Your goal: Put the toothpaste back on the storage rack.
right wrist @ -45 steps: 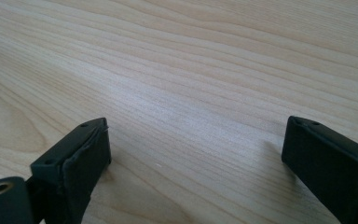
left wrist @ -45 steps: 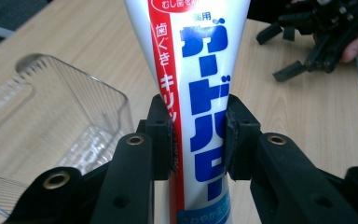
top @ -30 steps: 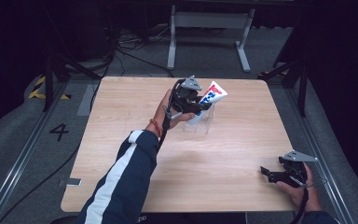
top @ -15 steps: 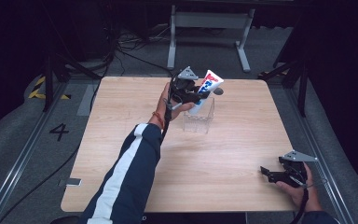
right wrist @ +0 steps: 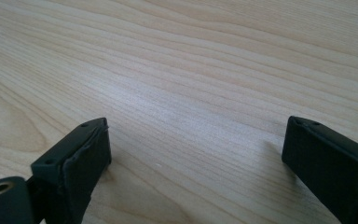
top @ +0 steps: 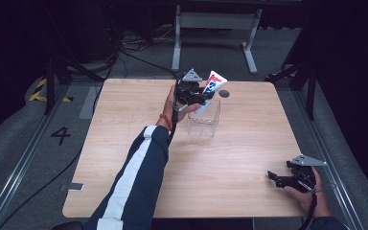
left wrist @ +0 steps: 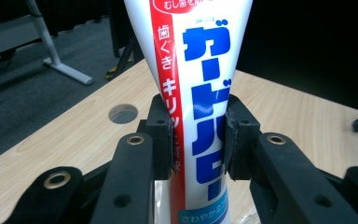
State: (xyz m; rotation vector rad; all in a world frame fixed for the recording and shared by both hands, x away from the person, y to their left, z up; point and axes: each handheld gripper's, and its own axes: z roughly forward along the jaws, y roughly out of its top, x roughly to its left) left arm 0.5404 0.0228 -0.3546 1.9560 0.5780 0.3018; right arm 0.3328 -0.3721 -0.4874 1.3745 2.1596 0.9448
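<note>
Up top, near far edge of worktop (top: pixel 124 143): 1 tube (top: pixel 211 91), white w/ blue+red print, clamped betw. jaws of left gripper (top: pixel 196 93), tilted, lower end inside 1 clear box (top: pixel 205 123). 1 round hole (top: pixel 224 94) in wood just beside. Near right corner: right gripper (top: pixel 280 178), jaws wide apart, nothing betw., low over wood.

Left hand-held gripper (left wrist: pixel 196 135) has its jaws squeezed on a white toothpaste tube (left wrist: pixel 200 93) with blue lettering, over the wood tabletop (left wrist: pixel 56 144) with a round hole (left wrist: pixel 122 113).
</note>
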